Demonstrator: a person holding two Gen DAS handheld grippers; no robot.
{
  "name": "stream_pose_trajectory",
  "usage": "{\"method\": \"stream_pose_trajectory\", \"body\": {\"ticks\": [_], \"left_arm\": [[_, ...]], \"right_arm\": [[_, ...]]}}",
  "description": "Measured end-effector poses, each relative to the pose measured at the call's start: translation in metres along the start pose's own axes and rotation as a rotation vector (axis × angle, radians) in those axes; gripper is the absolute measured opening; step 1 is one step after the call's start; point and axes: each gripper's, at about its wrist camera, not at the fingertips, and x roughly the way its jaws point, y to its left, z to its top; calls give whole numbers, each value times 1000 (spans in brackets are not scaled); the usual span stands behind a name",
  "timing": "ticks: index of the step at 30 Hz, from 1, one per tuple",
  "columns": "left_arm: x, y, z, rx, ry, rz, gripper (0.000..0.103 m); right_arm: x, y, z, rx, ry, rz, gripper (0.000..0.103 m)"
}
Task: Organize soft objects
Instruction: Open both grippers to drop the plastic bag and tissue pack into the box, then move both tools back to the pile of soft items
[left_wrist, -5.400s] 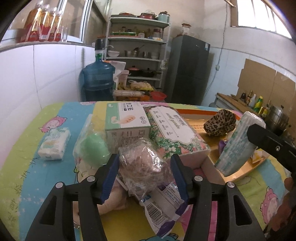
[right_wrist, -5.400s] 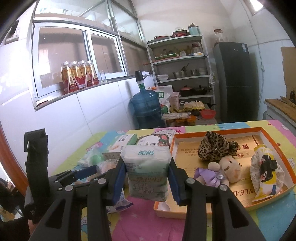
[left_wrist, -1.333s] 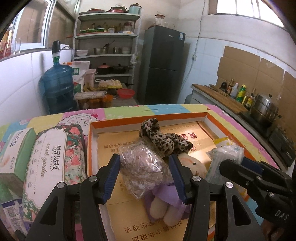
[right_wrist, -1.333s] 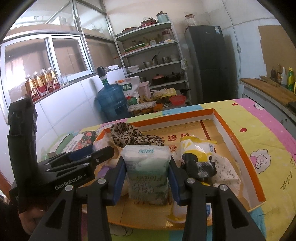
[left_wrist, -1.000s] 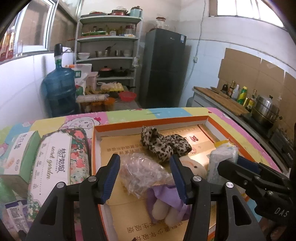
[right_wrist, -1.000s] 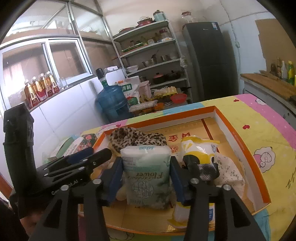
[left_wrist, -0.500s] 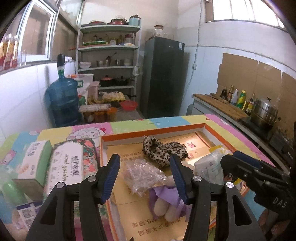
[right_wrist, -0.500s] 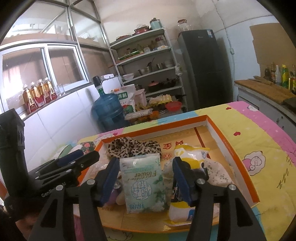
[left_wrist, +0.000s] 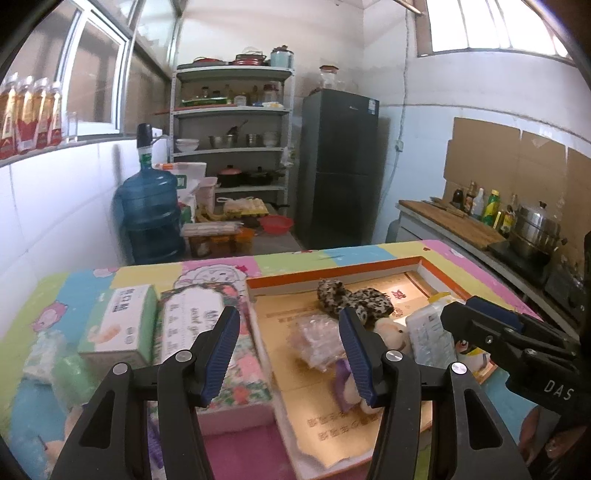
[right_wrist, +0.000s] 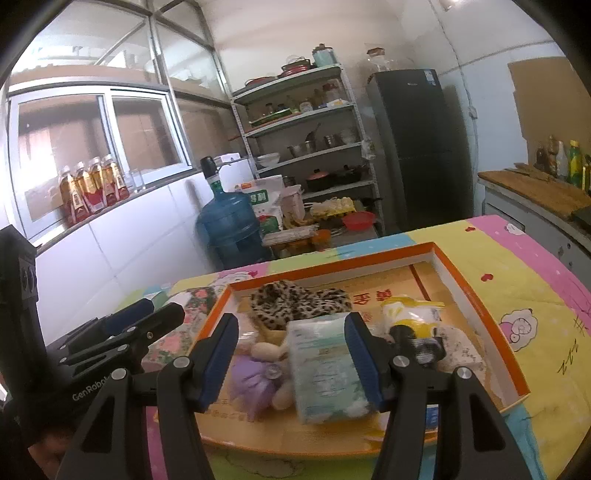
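Observation:
A crinkly clear plastic bag (left_wrist: 314, 343) lies in the orange-rimmed tray (left_wrist: 332, 282), beside a leopard-print cloth (left_wrist: 354, 299) and a purple plush doll (left_wrist: 388, 332). My left gripper (left_wrist: 288, 325) hangs open above and behind the bag, touching nothing. In the right wrist view a green-and-white tissue pack (right_wrist: 325, 369) lies tipped over in the tray (right_wrist: 332, 267), between the doll (right_wrist: 255, 376) and a yellow-and-white packet (right_wrist: 410, 314). My right gripper (right_wrist: 291, 328) is open, its pads clear of the pack.
Left of the tray on the colourful cloth sit a floral tissue pack (left_wrist: 195, 317), a green-and-white box (left_wrist: 122, 325) and small soft packs (left_wrist: 48, 354). Each gripper shows in the other's view, close alongside. A water jug (left_wrist: 147, 218), shelves and a fridge stand behind.
Both grippers let go: the plastic bag and the tissue pack now lie in the tray, the pack tipped over. Both grippers have drawn back and upward from the tray.

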Motion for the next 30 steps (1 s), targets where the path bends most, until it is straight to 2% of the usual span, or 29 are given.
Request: {"method": "stream_pose_trajectory", "body": {"ticks": [14, 24, 25, 27, 30], "left_arm": [[-42, 38, -8, -60, -38, 26, 58], [-70, 87, -21, -110, -54, 94, 58], [-73, 92, -23, -116, -57, 98, 58], [-78, 103, -26, -125, -65, 109, 58], [-86, 116, -30, -139, -70, 122, 59]], "right_arm": [[-9, 52, -3, -70, 3, 40, 59], [-9, 86, -8, -110, 15, 61, 60], [-8, 90, -9, -114, 16, 63, 60], [-8, 95, -10, -120, 14, 63, 73], [-9, 107, -11, -140, 7, 69, 77]]}}
